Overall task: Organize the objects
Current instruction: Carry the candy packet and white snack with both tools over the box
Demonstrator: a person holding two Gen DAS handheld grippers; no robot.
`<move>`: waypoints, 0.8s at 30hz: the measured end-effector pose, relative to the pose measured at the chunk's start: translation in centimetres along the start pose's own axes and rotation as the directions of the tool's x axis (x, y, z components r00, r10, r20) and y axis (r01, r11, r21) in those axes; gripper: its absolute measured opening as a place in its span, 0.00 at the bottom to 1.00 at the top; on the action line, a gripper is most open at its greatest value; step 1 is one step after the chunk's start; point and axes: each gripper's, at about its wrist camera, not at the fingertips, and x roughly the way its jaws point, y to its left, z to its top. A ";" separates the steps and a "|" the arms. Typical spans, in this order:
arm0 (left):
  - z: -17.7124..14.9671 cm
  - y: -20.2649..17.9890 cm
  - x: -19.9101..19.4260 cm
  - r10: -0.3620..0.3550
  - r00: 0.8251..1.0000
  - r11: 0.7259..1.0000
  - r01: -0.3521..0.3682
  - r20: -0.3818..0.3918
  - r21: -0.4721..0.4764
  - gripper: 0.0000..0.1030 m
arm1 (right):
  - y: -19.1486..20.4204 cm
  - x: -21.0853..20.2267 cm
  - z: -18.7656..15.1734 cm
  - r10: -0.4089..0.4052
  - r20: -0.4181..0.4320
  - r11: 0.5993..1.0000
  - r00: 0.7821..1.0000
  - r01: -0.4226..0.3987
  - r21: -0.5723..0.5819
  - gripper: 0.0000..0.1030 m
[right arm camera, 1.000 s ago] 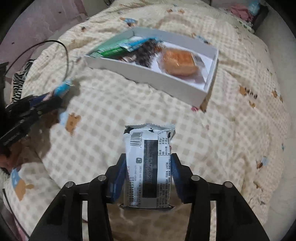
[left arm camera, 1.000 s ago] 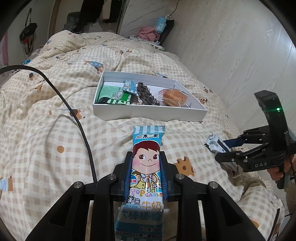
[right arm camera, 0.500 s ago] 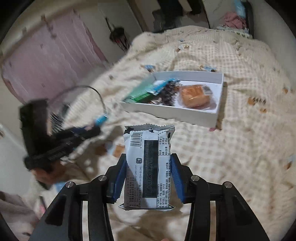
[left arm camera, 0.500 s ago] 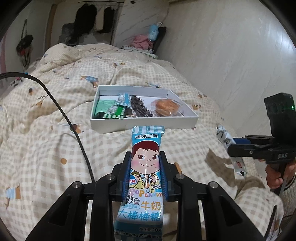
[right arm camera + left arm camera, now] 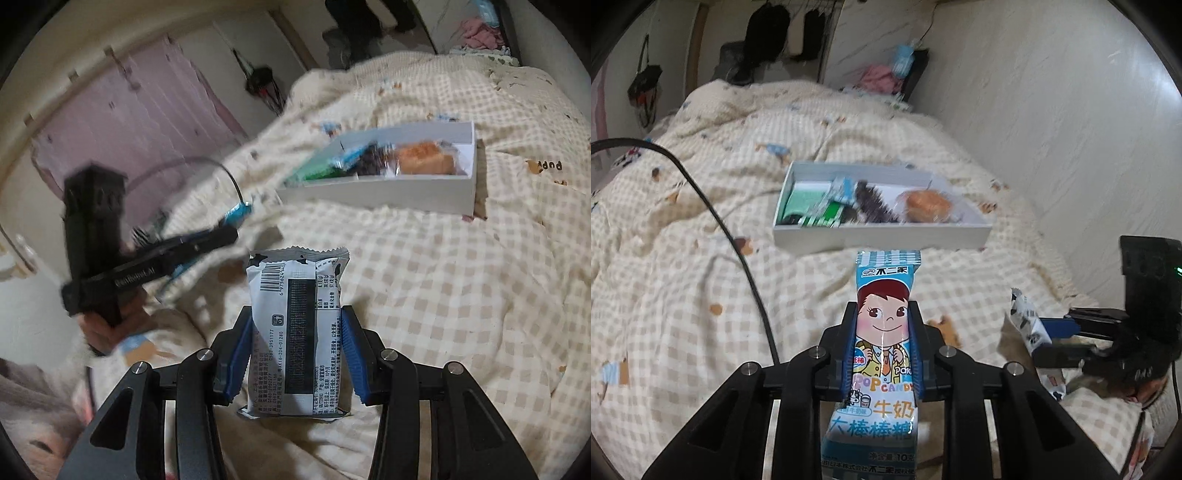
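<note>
left tool (image 5: 884, 347) pinches the candy packet (image 5: 882, 354), right tool (image 5: 297, 350) clamps the white snack pack (image 5: 297, 332), both above the bed, short of the box (image 5: 879, 236); crowded box could crush its bun (image 5: 929, 205)

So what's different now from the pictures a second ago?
Both views have tilted up: more wall and room show, and the white box sits higher and farther in frame. In the left view the right gripper now points more level. Unchanged: left gripper clamps the candy, right clamps the white packet, box contents untouched.
</note>
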 end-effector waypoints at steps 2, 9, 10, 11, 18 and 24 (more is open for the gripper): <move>0.1 0.1 0.1 0.008 1.000 1.000 -0.008 -0.007 -0.006 0.26 | 0.5 0.5 0.1 -0.013 -0.023 1.000 1.000 0.012 -0.029 0.46; 2.3 0.0 0.0 0.033 0.999 0.999 -0.033 -0.001 0.004 0.26 | 0.1 -1.3 3.2 -0.050 0.042 0.994 0.998 0.053 -0.091 0.46; 3.1 0.0 0.0 0.040 0.999 0.999 -0.040 0.007 -0.013 0.26 | -0.1 -1.8 4.1 -0.049 0.065 0.994 0.997 0.055 -0.095 0.46; 4.0 -0.1 0.0 0.044 0.999 0.999 -0.043 0.018 -0.026 0.26 | -0.4 -2.2 5.1 -0.039 0.090 0.994 0.995 0.048 -0.096 0.46; 9.8 -0.9 0.6 0.158 0.980 0.987 -0.160 0.124 0.000 0.26 | -1.6 -3.6 10.5 0.070 0.245 0.988 0.967 -0.033 -0.152 0.46; 14.4 -0.2 3.1 0.117 0.979 0.993 -0.114 0.167 -0.027 0.26 | -3.9 -2.1 14.3 0.010 0.339 0.997 0.941 0.016 -0.074 0.46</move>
